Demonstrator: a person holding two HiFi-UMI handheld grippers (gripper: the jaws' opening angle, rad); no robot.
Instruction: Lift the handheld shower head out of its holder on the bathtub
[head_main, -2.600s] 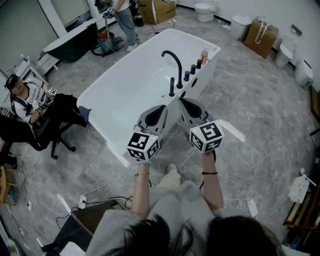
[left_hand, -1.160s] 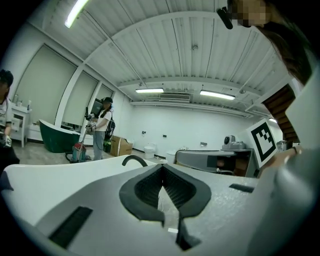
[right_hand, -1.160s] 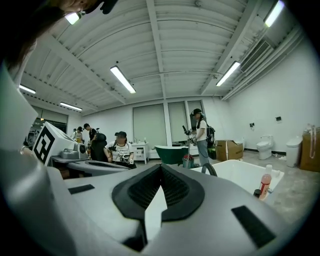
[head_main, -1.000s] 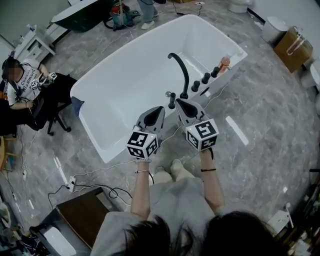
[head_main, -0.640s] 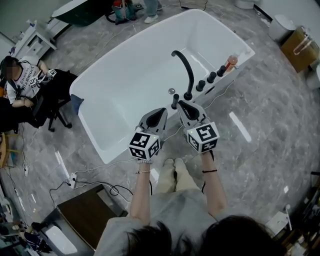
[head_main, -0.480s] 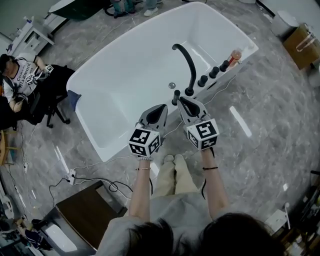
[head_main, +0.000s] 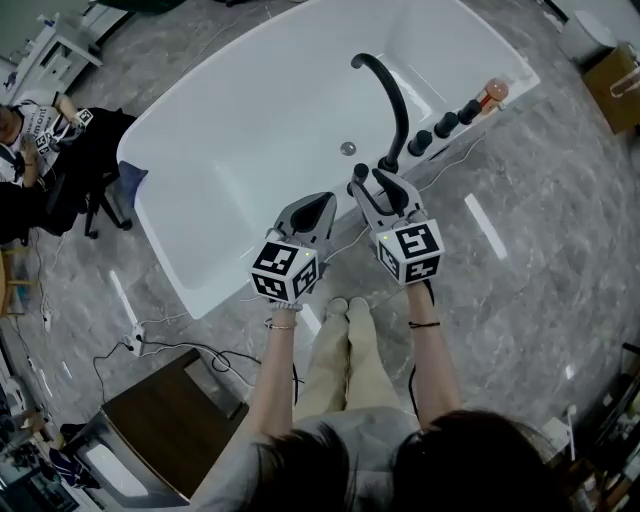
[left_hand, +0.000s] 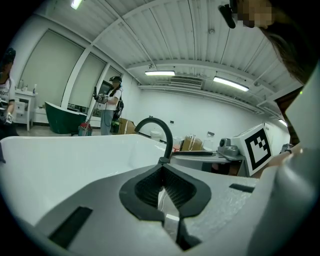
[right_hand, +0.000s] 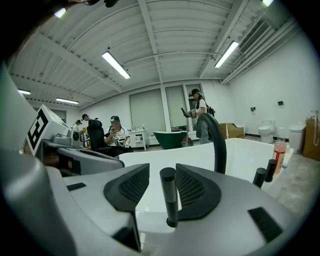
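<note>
Head view: tub (head_main: 250, 120), white, set diagonally. On near rim, spout (head_main: 393, 95), black and arched. Further right along the same rim, knobs (head_main: 445, 125) and bottle (head_main: 490, 95). Just left of spout base, shower head (head_main: 360, 171), black, standing upright in the rim. At that spot, right gripper (head_main: 370, 184), one jaw on either side of shower head. Beside it, left gripper (head_main: 318, 203), over tub's near edge, apart from shower head.

Left gripper view: left gripper (left_hand: 162, 187), fingers pressed together, nothing between. Ahead, spout (left_hand: 161, 129); to left, tub (left_hand: 60, 160).

Right gripper view: right gripper (right_hand: 162, 172), fingers spread and opening. Between them, shower head (right_hand: 169, 200), upright, seated in rim, clear of left pad; contact with right pad not discernible. Beyond, to right, spout (right_hand: 218, 140), knobs (right_hand: 259, 176), bottle (right_hand: 279, 150).
</note>
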